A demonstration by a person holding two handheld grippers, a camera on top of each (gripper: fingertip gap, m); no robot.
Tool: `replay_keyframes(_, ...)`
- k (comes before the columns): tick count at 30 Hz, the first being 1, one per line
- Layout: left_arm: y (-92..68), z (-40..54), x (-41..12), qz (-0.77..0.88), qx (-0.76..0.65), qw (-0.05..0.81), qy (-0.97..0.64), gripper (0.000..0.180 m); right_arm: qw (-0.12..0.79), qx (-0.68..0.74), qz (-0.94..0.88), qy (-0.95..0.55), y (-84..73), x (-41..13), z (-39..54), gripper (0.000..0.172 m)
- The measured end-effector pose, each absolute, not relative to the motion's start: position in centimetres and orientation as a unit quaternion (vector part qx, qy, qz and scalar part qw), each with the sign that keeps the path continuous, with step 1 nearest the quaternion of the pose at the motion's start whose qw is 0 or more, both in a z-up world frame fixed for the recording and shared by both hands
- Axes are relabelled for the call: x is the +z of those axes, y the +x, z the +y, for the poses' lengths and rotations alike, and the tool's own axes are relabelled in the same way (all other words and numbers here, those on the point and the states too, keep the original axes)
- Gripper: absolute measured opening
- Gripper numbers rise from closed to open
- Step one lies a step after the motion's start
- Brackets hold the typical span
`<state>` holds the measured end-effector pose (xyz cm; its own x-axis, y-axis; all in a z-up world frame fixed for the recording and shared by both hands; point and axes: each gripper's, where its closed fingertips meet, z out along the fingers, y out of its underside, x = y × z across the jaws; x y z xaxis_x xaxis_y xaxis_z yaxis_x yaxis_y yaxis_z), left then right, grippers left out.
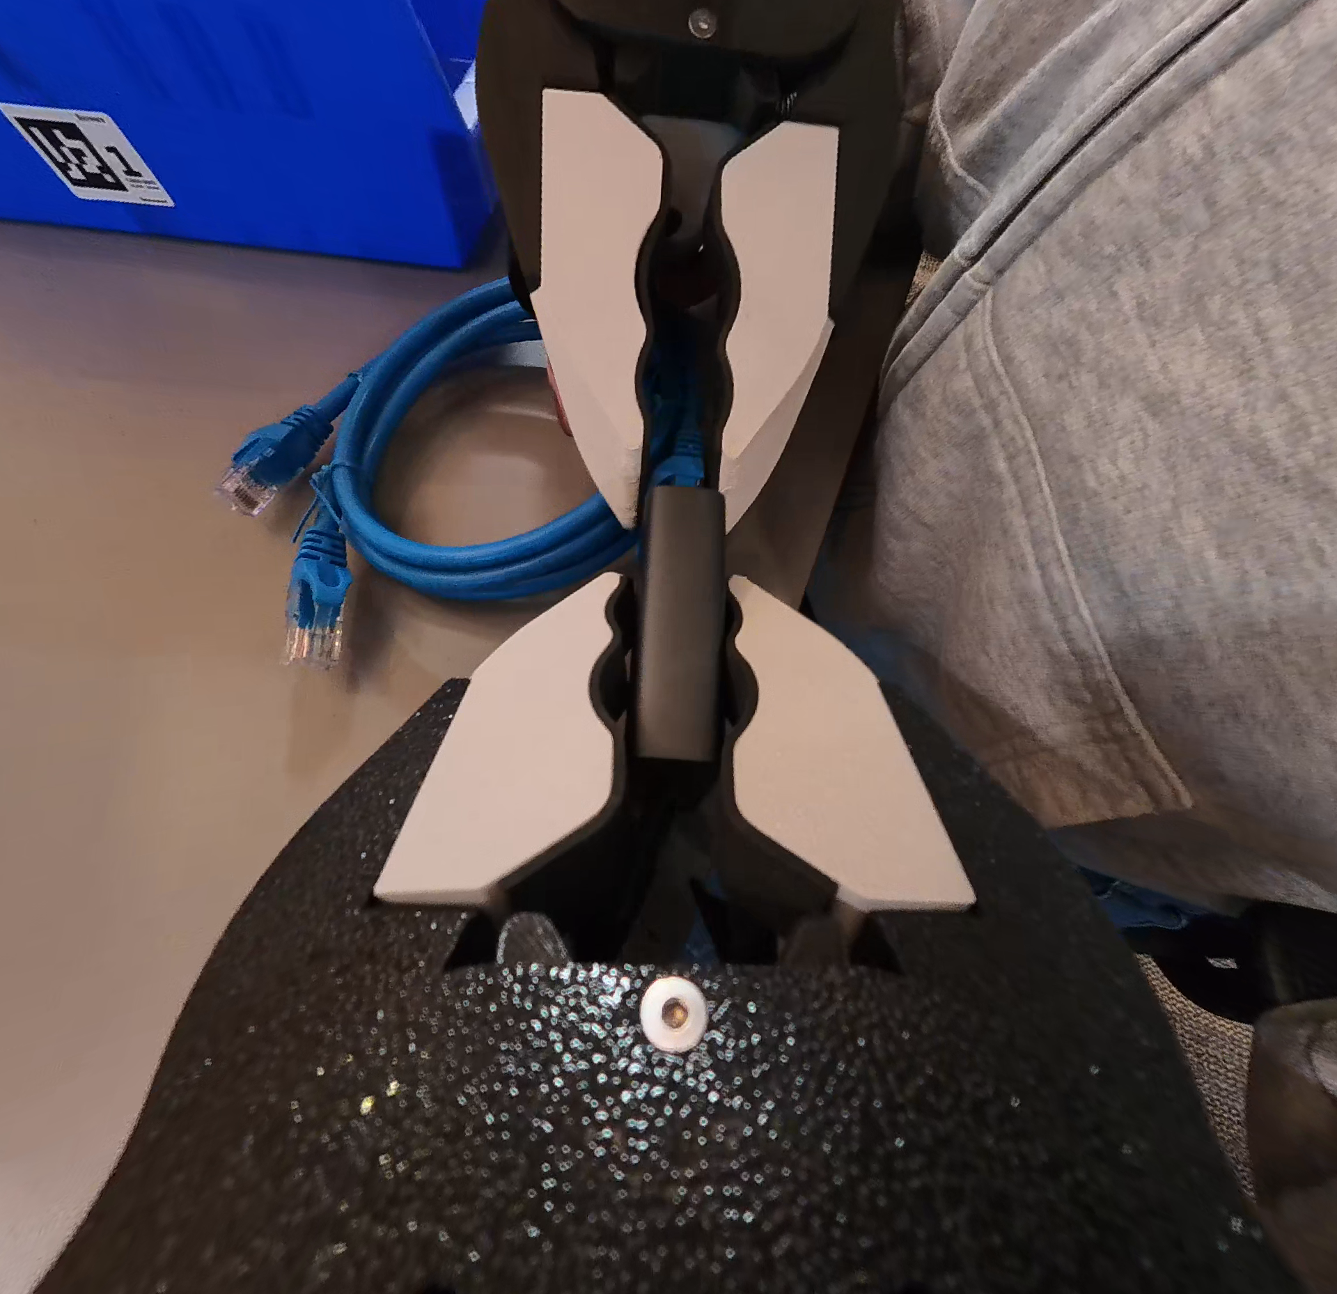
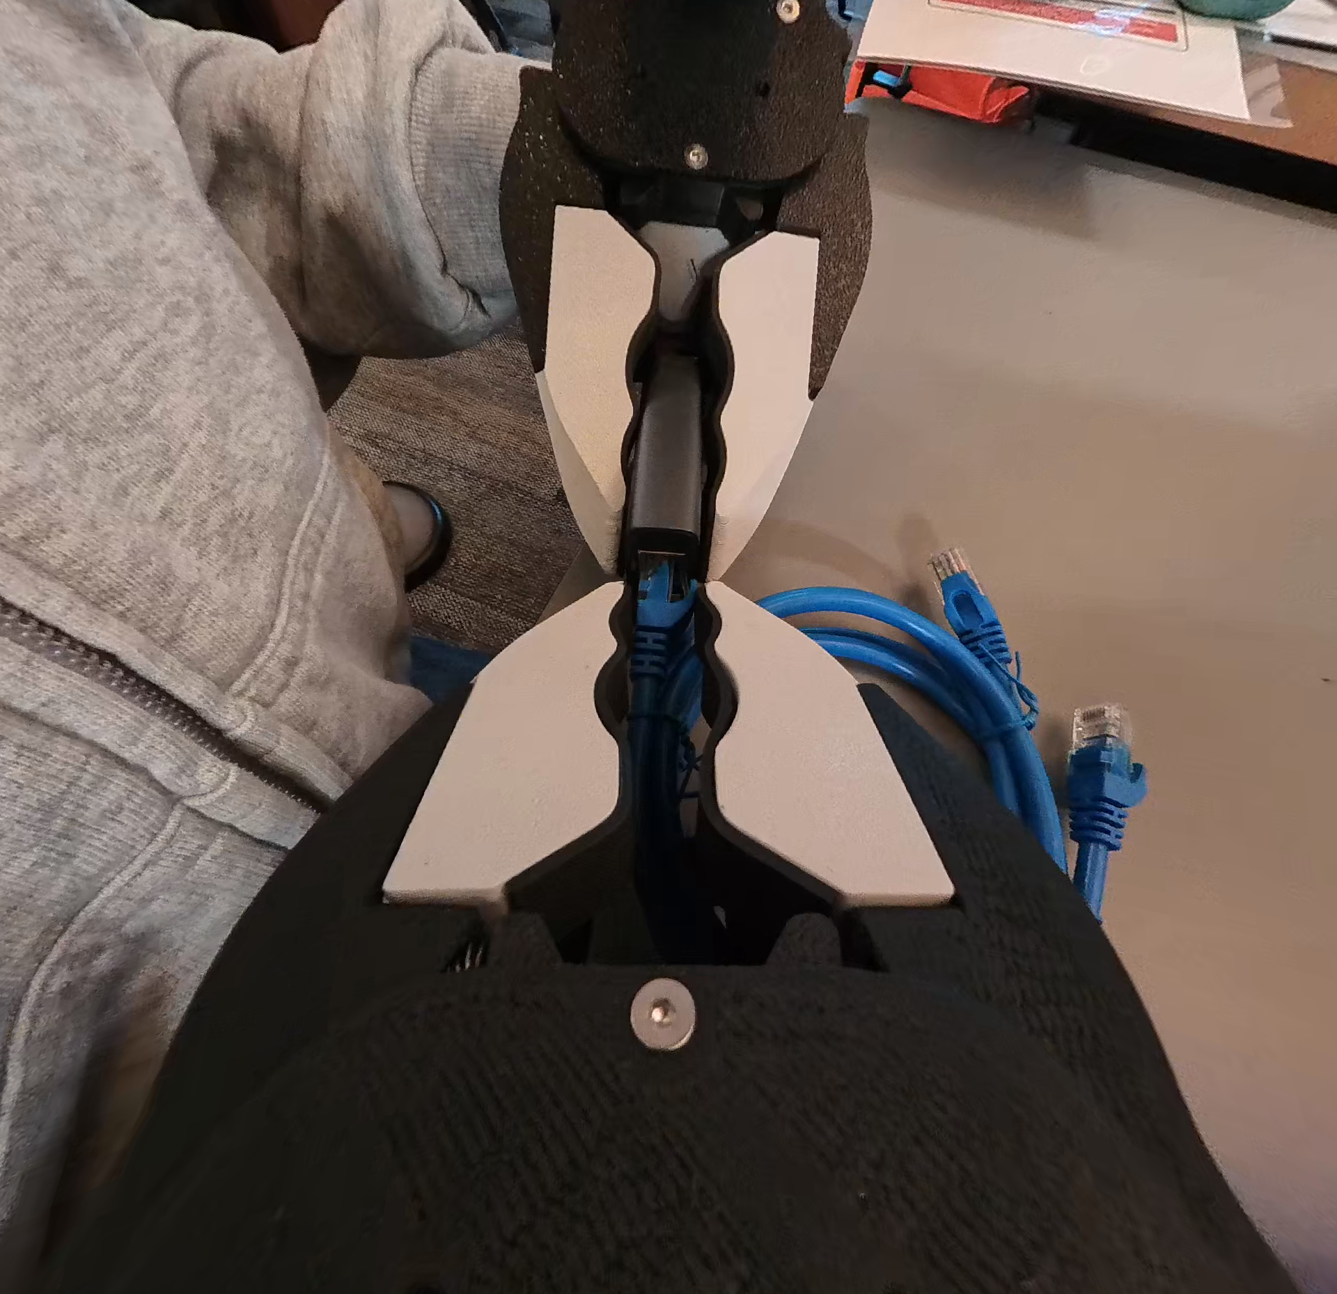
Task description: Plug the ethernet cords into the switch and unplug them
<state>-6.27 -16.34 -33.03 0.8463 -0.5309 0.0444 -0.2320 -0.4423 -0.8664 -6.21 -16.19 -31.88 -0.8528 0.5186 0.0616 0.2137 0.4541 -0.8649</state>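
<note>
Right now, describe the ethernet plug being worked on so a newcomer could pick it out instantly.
Start at the two grippers meeting tip to tip over the tan table. The left gripper grips a black switch; the right gripper grips a blue ethernet plug at the switch's port. Unlike the two loose plugs beside the coiled cable, this one is pinched between pads.

Beige tabletop (image 2: 1085, 391), grey carpet floor (image 2: 463, 420), blue box (image 1: 253, 101), papers (image 2: 1049, 51)
</note>
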Motion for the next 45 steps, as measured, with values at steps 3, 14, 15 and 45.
replay_keyframes(3, -6.3, -16.3, -33.0, 0.227, -0.163, 0.476, -0.834, 0.022, 0.161, 0.474, -0.838, -0.217, -6.2, -31.9, -16.2, 0.015)
replay_keyframes(14, -6.1, -16.2, -33.1, 0.235, -0.166, 0.473, -0.833, 0.022, 0.196, 0.448, -0.855, -0.171, -6.0, -32.0, -16.3, 0.014)
replay_keyframes(15, -6.0, -16.2, -33.1, 0.236, -0.165, 0.473, -0.832, 0.022, 0.199, 0.445, -0.857, -0.165, -6.0, -32.0, -16.3, 0.014)
replay_keyframes(45, -3.4, -14.9, -31.3, 0.200, 0.011, 0.448, -0.872, 0.022, 0.252, 0.227, -0.925, -0.172, -3.5, -31.4, -14.3, 0.013)
